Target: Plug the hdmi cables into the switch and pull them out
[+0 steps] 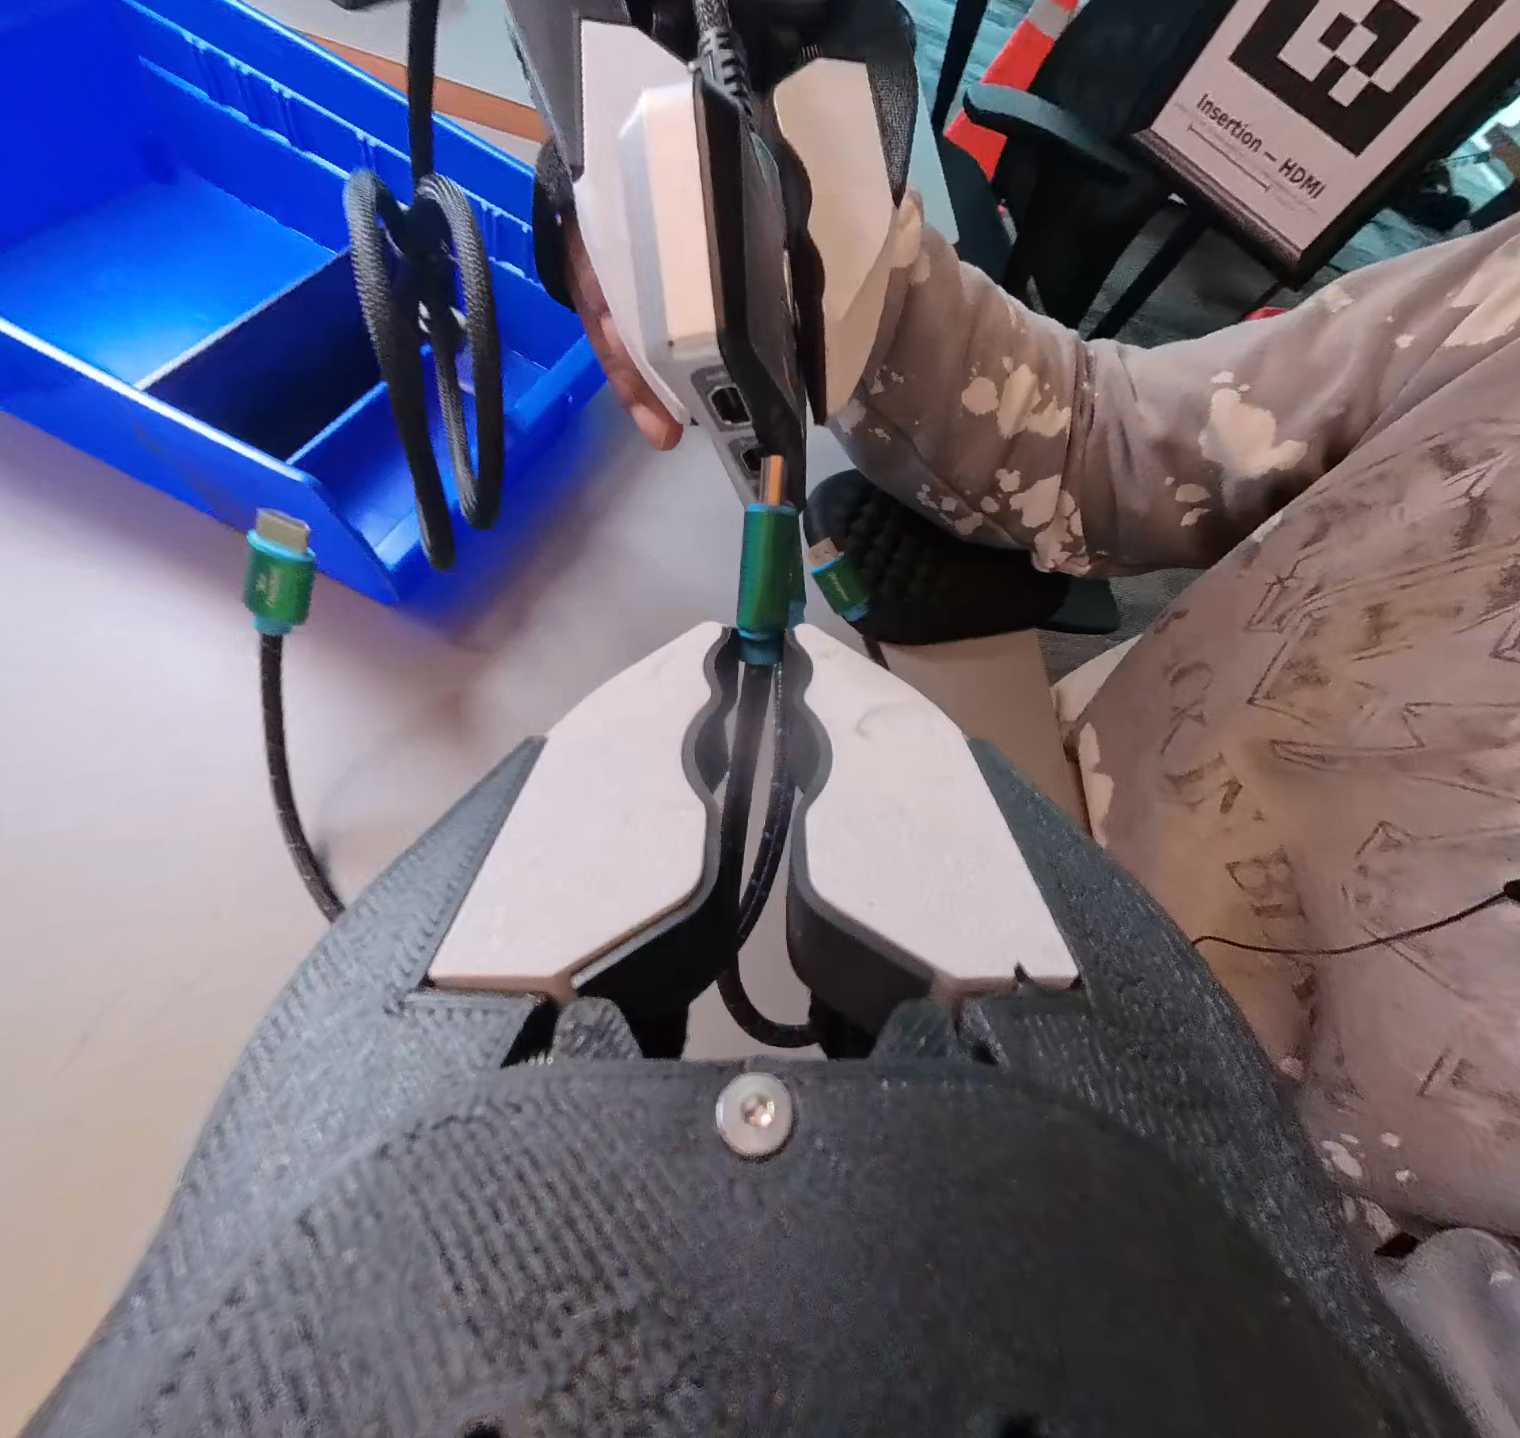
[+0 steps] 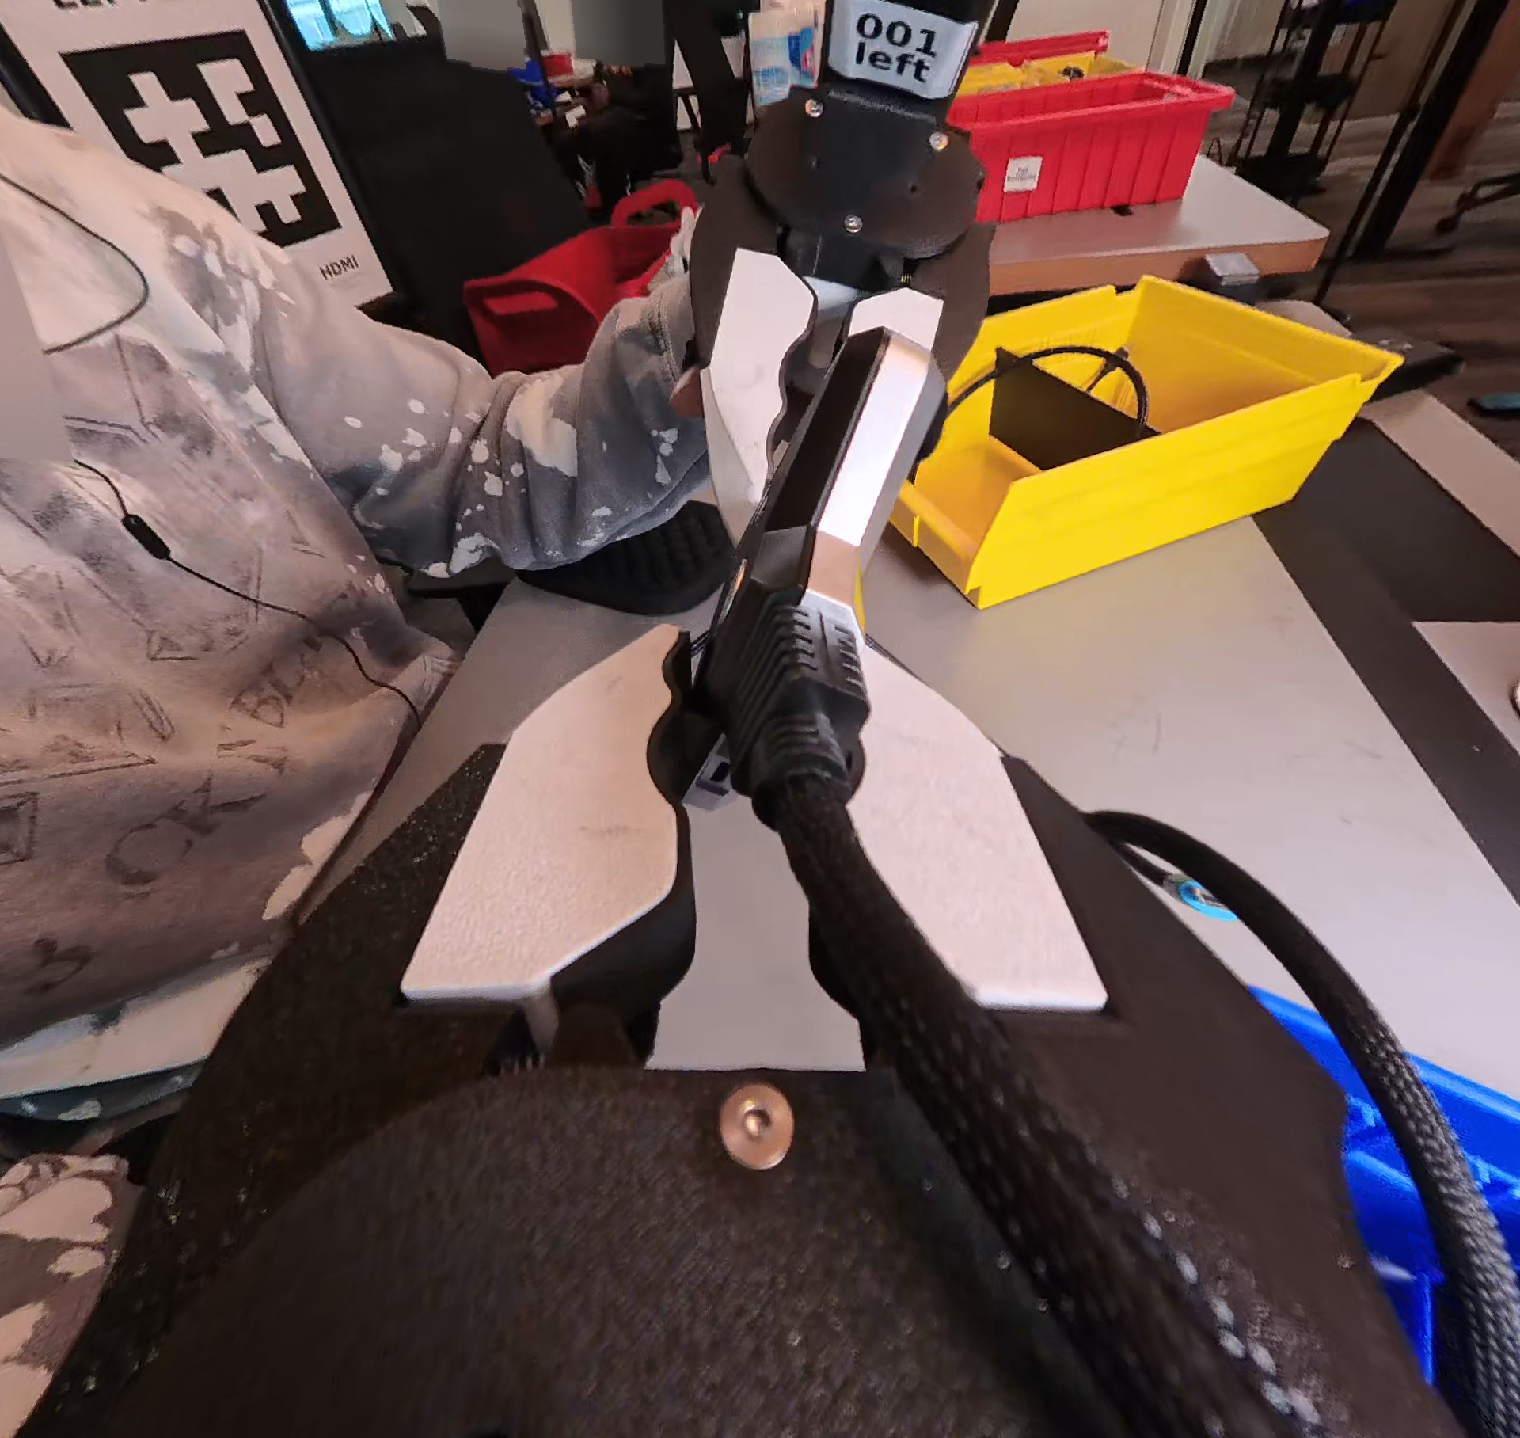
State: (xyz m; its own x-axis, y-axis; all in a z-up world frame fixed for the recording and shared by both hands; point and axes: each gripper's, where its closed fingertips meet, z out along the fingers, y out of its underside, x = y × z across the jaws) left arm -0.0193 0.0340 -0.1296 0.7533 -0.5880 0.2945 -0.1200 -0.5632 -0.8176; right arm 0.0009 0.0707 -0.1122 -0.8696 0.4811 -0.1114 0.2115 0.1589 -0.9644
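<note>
- Left gripper (image 1: 761, 642) is clenched on a green plug (image 1: 766, 567), pointing straight ahead.
- Right gripper (image 2: 773, 707) clamps the switch (image 2: 831, 485), its long axis in line with that plug.
- An empty port (image 1: 753, 461) sits just beyond the plug's tip.

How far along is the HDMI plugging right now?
Done: the right tool grips the switch, and the left tool grips a green plug. In hand: its tip sits just short of the switch's open ports, not seated. Left: insert it, then the other green plug lying by the blue bin, then pull out.
</note>
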